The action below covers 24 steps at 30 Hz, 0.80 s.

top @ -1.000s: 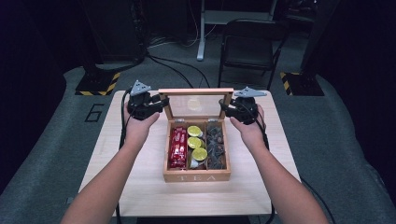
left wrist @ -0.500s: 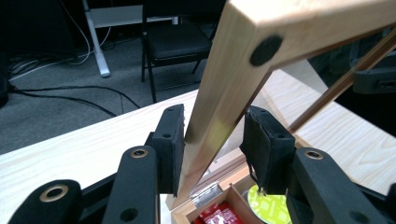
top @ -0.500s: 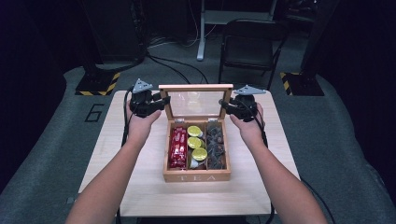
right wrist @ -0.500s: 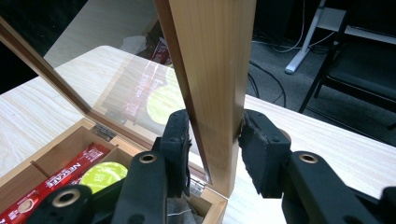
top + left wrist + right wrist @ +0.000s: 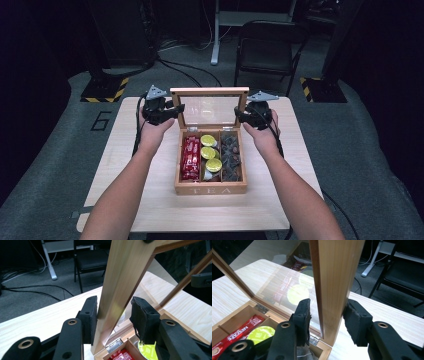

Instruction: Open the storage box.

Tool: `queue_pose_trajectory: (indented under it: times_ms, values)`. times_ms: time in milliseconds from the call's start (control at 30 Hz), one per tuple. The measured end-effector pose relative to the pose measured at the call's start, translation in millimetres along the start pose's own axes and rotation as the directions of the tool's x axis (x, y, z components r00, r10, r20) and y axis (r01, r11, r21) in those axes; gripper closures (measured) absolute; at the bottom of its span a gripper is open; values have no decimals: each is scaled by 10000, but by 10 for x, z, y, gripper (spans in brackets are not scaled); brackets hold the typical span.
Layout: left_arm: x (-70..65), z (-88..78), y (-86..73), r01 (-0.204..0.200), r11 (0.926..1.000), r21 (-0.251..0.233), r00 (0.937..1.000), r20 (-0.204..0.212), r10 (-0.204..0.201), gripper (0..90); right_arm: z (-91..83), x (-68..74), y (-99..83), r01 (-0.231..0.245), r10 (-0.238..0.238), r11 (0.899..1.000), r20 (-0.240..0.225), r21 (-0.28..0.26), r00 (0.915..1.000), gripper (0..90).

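A wooden tea box (image 5: 210, 189) stands mid-table with its glass lid (image 5: 209, 91) raised upright. Inside lie red packets (image 5: 191, 157), yellow-green capsules (image 5: 210, 152) and dark tea bags (image 5: 231, 155). My left gripper (image 5: 172, 109) straddles the lid's left frame edge (image 5: 112, 290): one pad (image 5: 91, 312) touches the wood, the other stands slightly off it. My right gripper (image 5: 239, 114) straddles the lid's right frame edge (image 5: 334, 277): the outer pad (image 5: 354, 320) touches it, and a gap shows at the inner pad. Both look open around the frame.
The box sits on a light wooden table (image 5: 125, 165) with bare room on both sides and in front. Beyond the far edge are a black chair (image 5: 267, 45), a desk leg (image 5: 216, 35), floor cables and yellow-black marked bases (image 5: 107, 92).
The lid has swung up a little further toward upright, and both grippers have risen slightly with its side edges.
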<state>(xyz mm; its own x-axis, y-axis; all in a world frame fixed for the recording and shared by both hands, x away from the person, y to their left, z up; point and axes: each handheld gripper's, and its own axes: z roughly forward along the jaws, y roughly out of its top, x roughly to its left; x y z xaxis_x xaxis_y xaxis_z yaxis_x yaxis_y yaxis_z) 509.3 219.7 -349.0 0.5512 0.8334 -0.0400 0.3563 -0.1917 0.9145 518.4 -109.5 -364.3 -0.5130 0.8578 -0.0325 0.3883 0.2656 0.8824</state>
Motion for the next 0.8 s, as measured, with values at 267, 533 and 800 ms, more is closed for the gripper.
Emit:
queue_pose_trajectory:
  times_ms: [267,533,800]
  values:
    - [-4,35,7,-71,10000,-29,9996,-261,70,587,47,-22,-29,-191,191,9998,-7,-68,9998,564]
    - [36,57,5,117,9998,-171,9998,-187,-120,596,126,-51,-59,-297,300,9995,-235,146,9993,501]
    - [37,73,4,221,9994,-272,9994,-253,-228,596,209,-54,-86,-287,291,9993,-184,247,9994,498]
